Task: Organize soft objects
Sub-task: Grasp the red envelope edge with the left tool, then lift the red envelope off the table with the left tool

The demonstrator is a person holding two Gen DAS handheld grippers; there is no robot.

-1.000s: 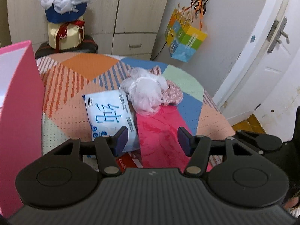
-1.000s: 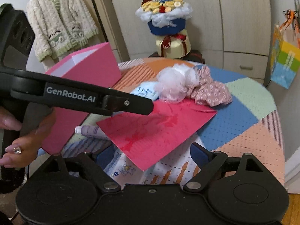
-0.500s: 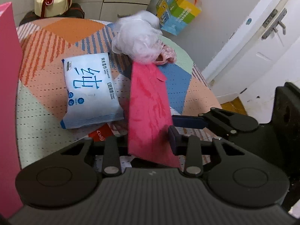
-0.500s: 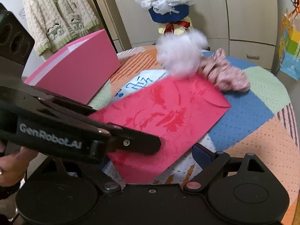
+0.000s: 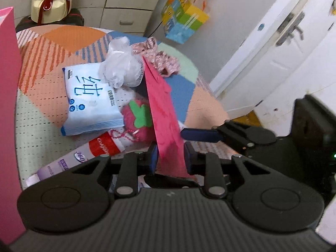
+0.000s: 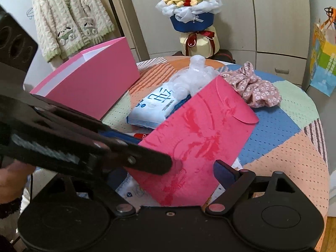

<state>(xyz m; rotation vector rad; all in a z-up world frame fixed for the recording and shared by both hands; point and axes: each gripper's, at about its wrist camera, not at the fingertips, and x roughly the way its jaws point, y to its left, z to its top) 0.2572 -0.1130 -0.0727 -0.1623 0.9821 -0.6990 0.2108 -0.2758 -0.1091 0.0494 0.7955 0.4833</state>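
Left tongs (image 5: 169, 157) clamped on one red envelope (image 5: 162, 113), lifted edge-on above the surface (image 5: 42, 96). Right tongs (image 6: 170, 175) spread open beneath it. Toward the far edge: one white mesh pouf (image 5: 122, 69), one floral scrunchie (image 6: 255, 88), one wipes pack (image 5: 90, 98), one strawberry plush (image 5: 139, 121). One pink box (image 6: 92, 84) at the left edge.

I see even, soft indoor light, faint shadows, strong fisheye bending at edges, and motion blur on the door (image 5: 279, 48).
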